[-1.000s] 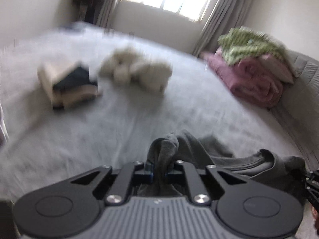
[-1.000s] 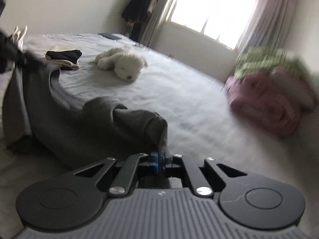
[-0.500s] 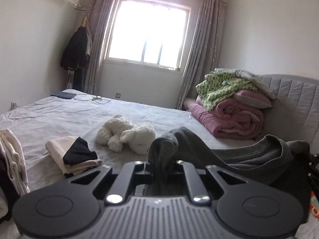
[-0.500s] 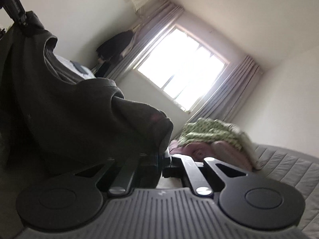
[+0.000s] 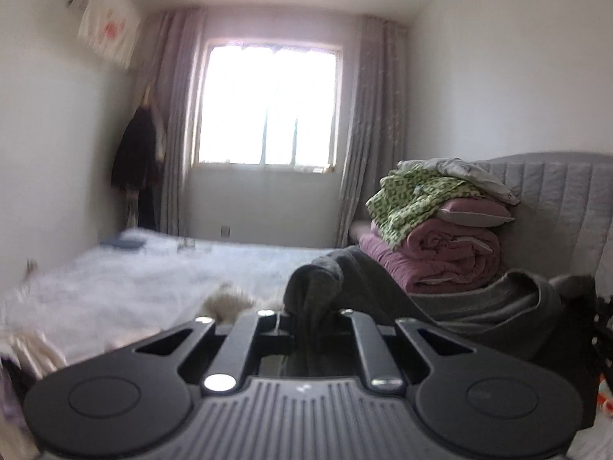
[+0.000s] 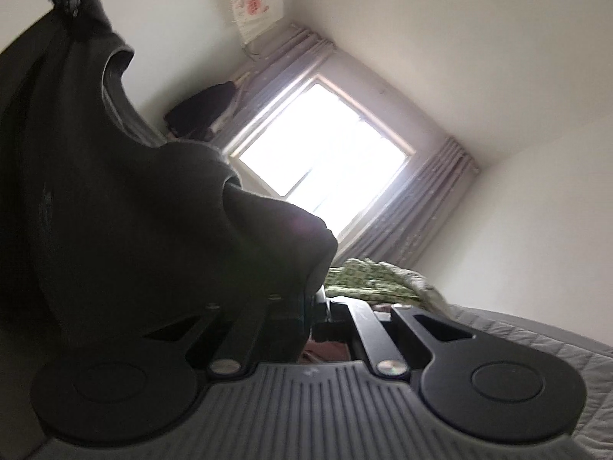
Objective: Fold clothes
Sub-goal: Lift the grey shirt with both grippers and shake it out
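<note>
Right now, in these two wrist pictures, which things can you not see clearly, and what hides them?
- Left gripper fingertips, left wrist view: wrapped in the dark grey garment it clamps.
- Right gripper fingertips, right wrist view: the garment covers them.
- White plush toy, left wrist view: blurred, partly behind the gripper.
- Garment's lower part: cut off by both pictures' edges.
- Bed, right wrist view: almost all hidden by the garment.
</note>
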Available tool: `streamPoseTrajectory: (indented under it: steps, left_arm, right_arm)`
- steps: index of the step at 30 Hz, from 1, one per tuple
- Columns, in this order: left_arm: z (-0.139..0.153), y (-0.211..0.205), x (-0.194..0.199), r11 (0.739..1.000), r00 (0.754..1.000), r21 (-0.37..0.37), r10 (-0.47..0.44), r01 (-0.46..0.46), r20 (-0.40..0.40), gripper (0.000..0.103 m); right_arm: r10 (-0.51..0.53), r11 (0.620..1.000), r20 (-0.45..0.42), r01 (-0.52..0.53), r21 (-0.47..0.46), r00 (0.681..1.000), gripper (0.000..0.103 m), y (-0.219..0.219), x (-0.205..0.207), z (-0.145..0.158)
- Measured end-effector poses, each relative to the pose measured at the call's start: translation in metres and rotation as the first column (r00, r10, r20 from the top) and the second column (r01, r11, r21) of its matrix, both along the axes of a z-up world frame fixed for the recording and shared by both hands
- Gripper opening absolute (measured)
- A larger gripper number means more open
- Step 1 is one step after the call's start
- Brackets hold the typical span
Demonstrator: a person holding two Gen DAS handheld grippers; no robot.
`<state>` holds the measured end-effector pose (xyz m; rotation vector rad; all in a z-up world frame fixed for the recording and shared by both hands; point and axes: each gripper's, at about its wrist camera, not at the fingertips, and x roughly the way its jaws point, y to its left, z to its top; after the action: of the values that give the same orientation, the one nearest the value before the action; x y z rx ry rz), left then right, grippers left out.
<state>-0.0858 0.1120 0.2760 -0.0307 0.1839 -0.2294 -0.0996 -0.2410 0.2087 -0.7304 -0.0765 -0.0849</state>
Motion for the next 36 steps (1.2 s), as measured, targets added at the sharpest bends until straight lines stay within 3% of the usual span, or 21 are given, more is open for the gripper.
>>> streamPoseTrajectory:
  steps: [10, 16, 23, 28, 36]
  left_arm:
    - [0.005, -0.041, -0.012, 0.995, 0.994, 0.063, -0.085, 0.081, 0.067, 0.009]
    - [0.032, -0.050, -0.025, 0.992, 0.983, 0.088, -0.105, 0.093, 0.151, 0.009]
    - [0.072, -0.046, -0.048, 0.995, 0.969, 0.081, -0.078, 0.060, 0.236, 0.009]
    - [0.106, -0.045, -0.078, 0.994, 0.931, 0.107, -0.066, 0.029, 0.359, 0.009]
    - [0.149, -0.027, -0.131, 0.996, 0.889, 0.083, -0.046, 0.009, 0.456, 0.009]
  right_arm:
    - [-0.096, 0.981, 0.040, 0.087, 0.173, 0.995, 0.002, -0.045, 0.011, 0.016]
    - [-0.140, 0.980, 0.090, 0.125, 0.155, 0.986, 0.002, -0.050, 0.024, 0.040]
    - [-0.108, 0.994, 0.226, 0.099, 0.051, 0.968, 0.002, -0.041, 0.011, 0.064]
    - [-0.084, 0.996, 0.328, 0.067, 0.063, 0.941, 0.002, -0.039, -0.005, 0.102]
    - [-0.005, 0.997, 0.456, -0.033, 0.076, 0.890, 0.002, -0.030, -0.050, 0.164]
